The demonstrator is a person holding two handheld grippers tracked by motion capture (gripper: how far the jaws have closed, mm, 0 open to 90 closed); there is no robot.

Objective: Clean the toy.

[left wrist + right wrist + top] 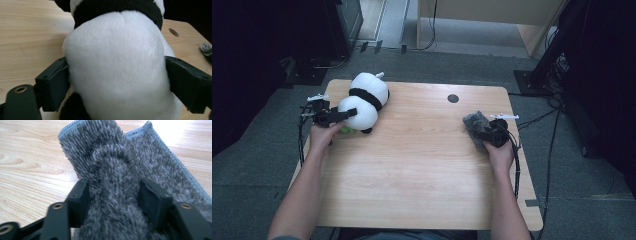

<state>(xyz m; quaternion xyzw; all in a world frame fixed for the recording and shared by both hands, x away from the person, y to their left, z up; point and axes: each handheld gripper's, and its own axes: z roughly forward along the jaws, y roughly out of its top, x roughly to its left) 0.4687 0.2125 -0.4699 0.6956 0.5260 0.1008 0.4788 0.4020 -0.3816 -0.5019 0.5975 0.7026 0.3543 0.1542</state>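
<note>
- The left gripper (116,82) stands with its black fingers (53,83) spread wide on either side of a plush panda (120,65); in the left gripper view the white fur fills the gap between them and brushes both pads, so whether they press or merely flank the toy cannot be told.
- The panda lies on its side at the far left corner of the wooden surface (422,165), its white body crossed by a black band, a dark paw showing at its near edge beside a scrap of green.
- The right gripper (113,192) has its fingers (155,198) parted around a raised fold of a grey towel (112,160); the shaggy pile bulges between the pads and touches both, though how firmly is unclear.
- In the high view the towel (475,123) sits bunched near the right edge of the surface, just ahead of the right gripper (490,135), well apart from the panda (364,100).
- The left gripper (343,115) reaches the toy from the left edge, with the person's left hand (323,136) behind it and the right hand (499,152) behind the other tool.
- A small dark round hole (453,98) marks the far middle of the surface; cables trail from both grippers over the grey floor (257,170).
</note>
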